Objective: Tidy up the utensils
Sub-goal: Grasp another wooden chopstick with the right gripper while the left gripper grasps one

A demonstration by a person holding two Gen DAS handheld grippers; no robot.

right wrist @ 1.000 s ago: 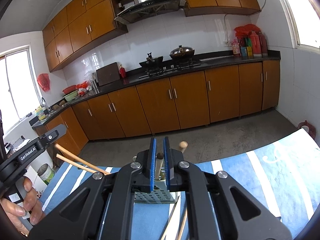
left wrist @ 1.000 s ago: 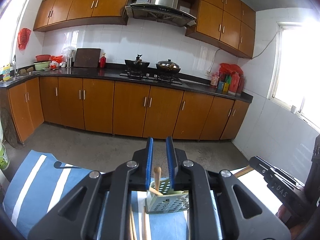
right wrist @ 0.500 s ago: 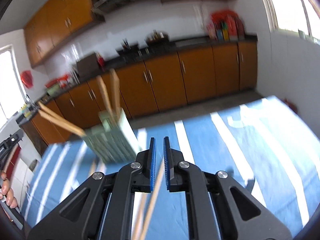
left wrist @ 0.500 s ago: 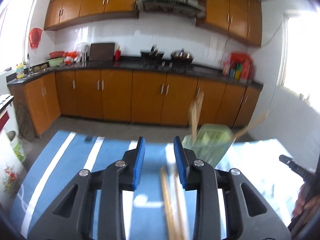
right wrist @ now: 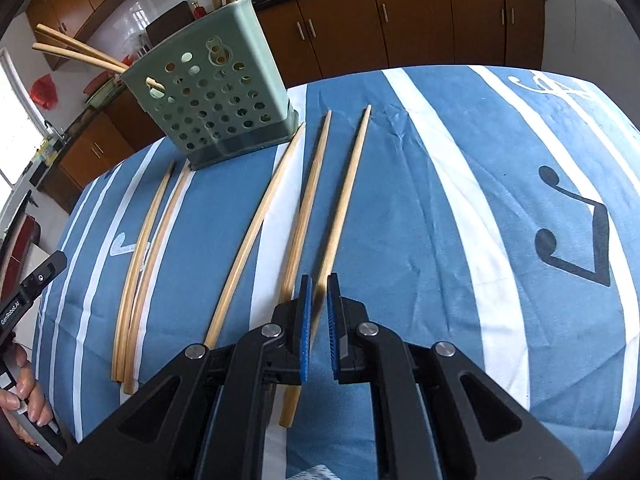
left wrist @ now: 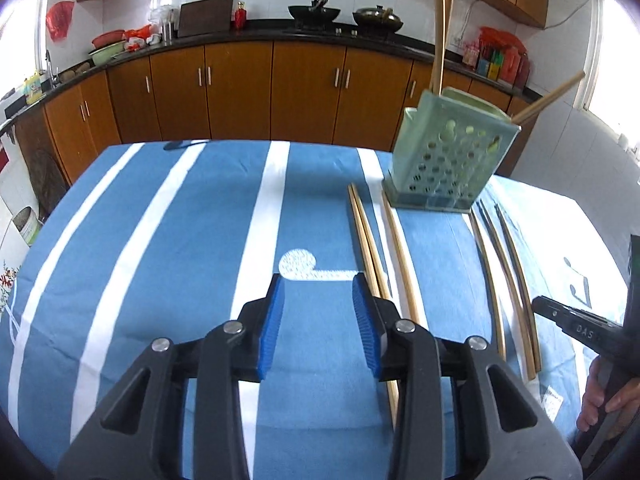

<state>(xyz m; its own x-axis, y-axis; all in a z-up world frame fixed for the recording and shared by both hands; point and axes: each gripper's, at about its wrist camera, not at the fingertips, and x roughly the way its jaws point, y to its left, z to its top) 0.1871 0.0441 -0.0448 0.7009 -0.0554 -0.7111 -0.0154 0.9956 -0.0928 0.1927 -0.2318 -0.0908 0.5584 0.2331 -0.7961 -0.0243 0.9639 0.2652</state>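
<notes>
A pale green perforated utensil holder [left wrist: 444, 156] stands on the blue striped cloth, with several wooden chopsticks upright in it; it also shows in the right wrist view [right wrist: 216, 100]. Several loose wooden chopsticks [right wrist: 340, 208] lie on the cloth in front of it, also visible in the left wrist view [left wrist: 368, 248]. My left gripper [left wrist: 318, 320] is open and empty, low over the cloth, just left of a chopstick pair. My right gripper [right wrist: 317, 316] is nearly closed, jaws a narrow gap apart, directly above the near end of one loose chopstick, holding nothing.
The table is covered by a blue cloth with white stripes [left wrist: 160, 240]. Behind it are brown kitchen cabinets [left wrist: 240, 88] and a dark counter with pots. The other gripper and the person's hand show at each view's edge [left wrist: 592, 332].
Both grippers have swung down from facing the kitchen to low over the cloth. The left gripper's jaws have opened wider. The holder now stands farther off, with loose chopsticks in view.
</notes>
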